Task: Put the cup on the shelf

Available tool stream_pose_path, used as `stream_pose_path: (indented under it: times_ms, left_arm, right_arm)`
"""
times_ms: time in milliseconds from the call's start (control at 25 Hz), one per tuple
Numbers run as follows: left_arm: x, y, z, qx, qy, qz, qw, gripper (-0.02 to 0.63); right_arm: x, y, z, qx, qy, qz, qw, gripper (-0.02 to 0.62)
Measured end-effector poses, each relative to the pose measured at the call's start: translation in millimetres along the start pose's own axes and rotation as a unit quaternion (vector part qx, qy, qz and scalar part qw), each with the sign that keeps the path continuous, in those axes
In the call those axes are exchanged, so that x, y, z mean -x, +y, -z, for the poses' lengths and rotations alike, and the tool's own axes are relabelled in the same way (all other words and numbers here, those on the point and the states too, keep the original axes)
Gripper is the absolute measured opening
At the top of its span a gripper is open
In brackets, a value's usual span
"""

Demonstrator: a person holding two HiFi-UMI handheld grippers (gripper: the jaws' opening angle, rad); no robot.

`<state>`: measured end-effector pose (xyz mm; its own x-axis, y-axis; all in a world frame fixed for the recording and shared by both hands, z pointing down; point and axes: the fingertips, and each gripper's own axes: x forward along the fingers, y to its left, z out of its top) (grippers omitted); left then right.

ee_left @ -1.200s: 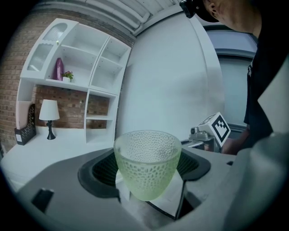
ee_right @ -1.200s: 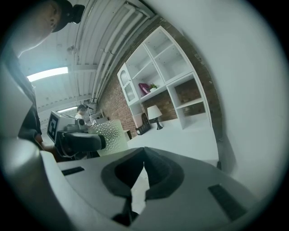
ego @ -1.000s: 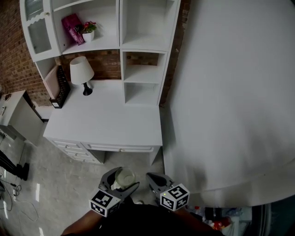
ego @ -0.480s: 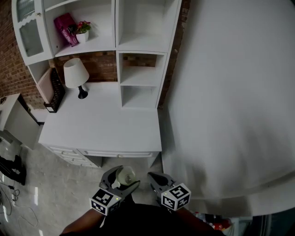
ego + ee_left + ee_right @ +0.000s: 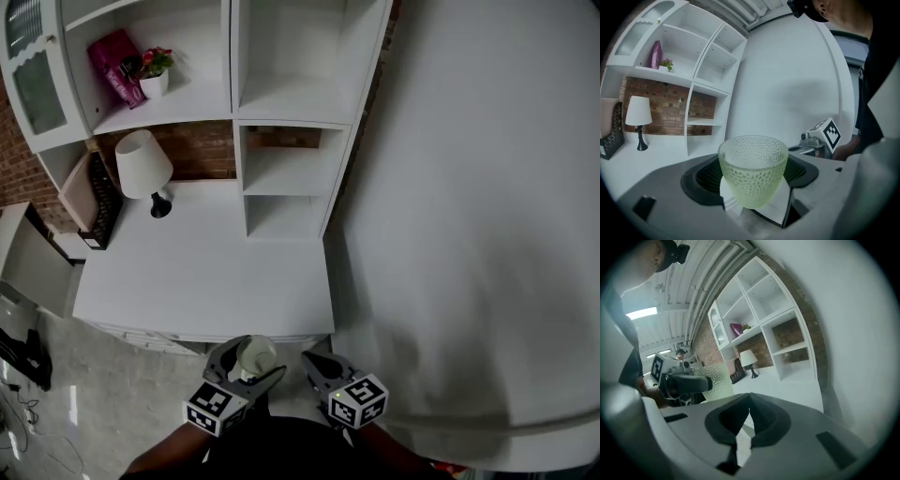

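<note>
A pale green dimpled glass cup (image 5: pixel 753 168) stands upright between the jaws of my left gripper (image 5: pixel 754 201), which is shut on it; the cup (image 5: pixel 254 357) shows at the bottom of the head view, just in front of the desk's near edge. My right gripper (image 5: pixel 319 367) hangs beside it, jaws closed together with nothing in them (image 5: pixel 743 427). The cup (image 5: pixel 715 376) also appears at the left of the right gripper view. The white shelf unit (image 5: pixel 291 141) rises at the back of the white desk (image 5: pixel 202 272), with bare cubbies on its right side.
A white table lamp (image 5: pixel 142 167) and a black rack (image 5: pixel 98 192) stand at the desk's left. A pink box (image 5: pixel 114 66) and a small potted plant (image 5: pixel 153 70) sit on an upper left shelf. A white wall (image 5: pixel 469 206) fills the right. Drawers are under the desk front.
The view has drawn closer to the desk and shelf; both grippers stay low at the frame's bottom, the cup still held in the left one.
</note>
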<state>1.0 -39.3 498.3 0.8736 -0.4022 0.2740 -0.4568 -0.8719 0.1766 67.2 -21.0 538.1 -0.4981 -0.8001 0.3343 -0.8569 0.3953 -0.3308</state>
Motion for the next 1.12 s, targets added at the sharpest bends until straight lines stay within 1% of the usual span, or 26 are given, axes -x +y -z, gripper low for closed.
stream_pose_path:
  times_ms: [240,680,920,1120]
  left_arm:
    - [-26,55,-28,-0.004,-0.008,0.013,0.9999,0.382]
    - [-51,151,-57,-0.015,-0.007,0.021,0.9996,0.382]
    - [-63,191,-65,-0.028,-0.004,0.026,0.9993,0.382]
    - [-74,206,-69,-0.025,-0.001,0.03,0.9992,0.382]
  right_arm:
    - [-45,-31,-34,0.005,0.0,0.026,1.0,0.005]
    - [-131,-64,-105,0.028,-0.021,0.044,0.998,0.005]
    - [-167,-78,-131,0.038,-0.038,0.052,0.997,0.005]
    - [-179,-84,-142,0.044,-0.038,0.054,0.997,0.005]
